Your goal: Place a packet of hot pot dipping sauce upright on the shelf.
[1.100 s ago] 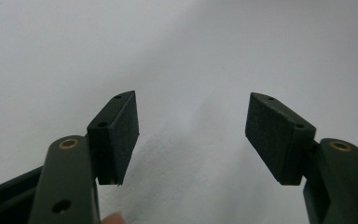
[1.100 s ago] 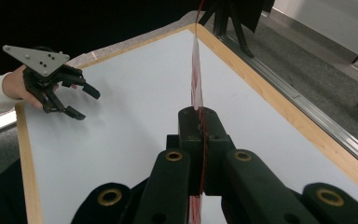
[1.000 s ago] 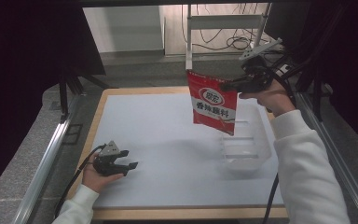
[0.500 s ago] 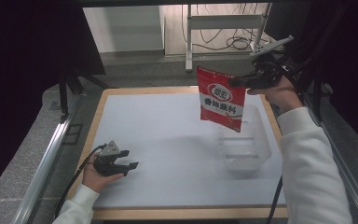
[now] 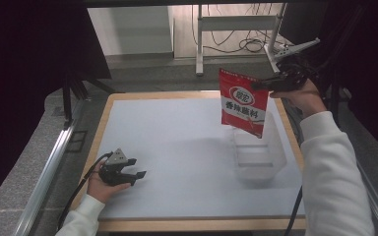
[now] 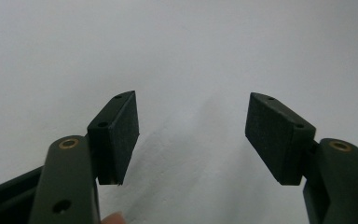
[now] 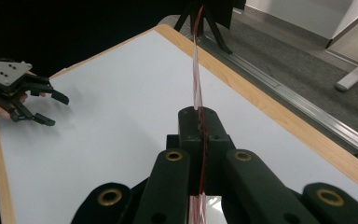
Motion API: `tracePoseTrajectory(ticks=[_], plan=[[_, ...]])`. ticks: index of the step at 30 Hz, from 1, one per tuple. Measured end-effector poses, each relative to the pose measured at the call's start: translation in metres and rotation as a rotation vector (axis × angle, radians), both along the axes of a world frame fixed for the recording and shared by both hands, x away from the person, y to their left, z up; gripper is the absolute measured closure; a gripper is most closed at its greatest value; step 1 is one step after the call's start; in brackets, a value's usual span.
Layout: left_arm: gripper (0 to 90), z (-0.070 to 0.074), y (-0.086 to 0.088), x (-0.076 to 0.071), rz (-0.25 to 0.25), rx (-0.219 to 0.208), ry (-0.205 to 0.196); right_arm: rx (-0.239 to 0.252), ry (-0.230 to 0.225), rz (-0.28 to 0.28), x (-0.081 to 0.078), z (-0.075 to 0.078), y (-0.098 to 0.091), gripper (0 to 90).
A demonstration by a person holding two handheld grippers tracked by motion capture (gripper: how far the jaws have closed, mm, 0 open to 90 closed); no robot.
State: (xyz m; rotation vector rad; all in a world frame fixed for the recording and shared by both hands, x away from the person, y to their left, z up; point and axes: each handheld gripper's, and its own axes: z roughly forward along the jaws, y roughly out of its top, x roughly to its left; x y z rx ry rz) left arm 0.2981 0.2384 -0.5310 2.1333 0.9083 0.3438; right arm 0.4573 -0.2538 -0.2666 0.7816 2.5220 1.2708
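A red pouch (image 5: 242, 102) with white print hangs in the air over the right side of the table, held by its upper right corner. My right gripper (image 5: 262, 84) is shut on it, and in the right gripper view the pouch (image 7: 196, 70) shows edge-on, pinched between the two black jaws of the right gripper (image 7: 200, 123). Below the pouch stands a clear plastic box (image 5: 258, 155) on the white table top (image 5: 177, 142). My left gripper (image 5: 137, 176) rests at the front left of the table, open, with nothing between its pads (image 6: 121, 133).
A wooden rim (image 5: 197, 224) frames the white table top. A metal rail (image 5: 49, 167) runs along the left side. Behind the table stand a metal frame (image 5: 236, 22) and loose cables on the floor. In the right gripper view the left gripper (image 7: 23, 95) lies far left.
My right gripper has carried the red pouch to the right and slightly down, over the clear box. The left gripper has stayed where it was.
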Motion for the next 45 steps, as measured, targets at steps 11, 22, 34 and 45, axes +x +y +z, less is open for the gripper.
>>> tracePoseTrajectory(ticks=[11,22,34,45], plan=[[34.3,-0.001,-0.003,-0.003,0.012,0.011,0.0,0.0,0.003,-0.006,0.01,-0.004,-0.019,89.1],[34.3,0.0,-0.005,-0.007,0.031,0.021,0.0,0.024,-0.003,0.006,0.026,-0.008,-0.035,89.1],[34.2,0.001,-0.003,-0.006,0.055,0.025,0.003,0.061,-0.023,0.059,0.048,-0.025,-0.054,89.0],[34.3,0.001,-0.004,-0.006,0.051,0.01,0.002,0.075,-0.027,0.042,0.04,-0.029,-0.074,89.0]])
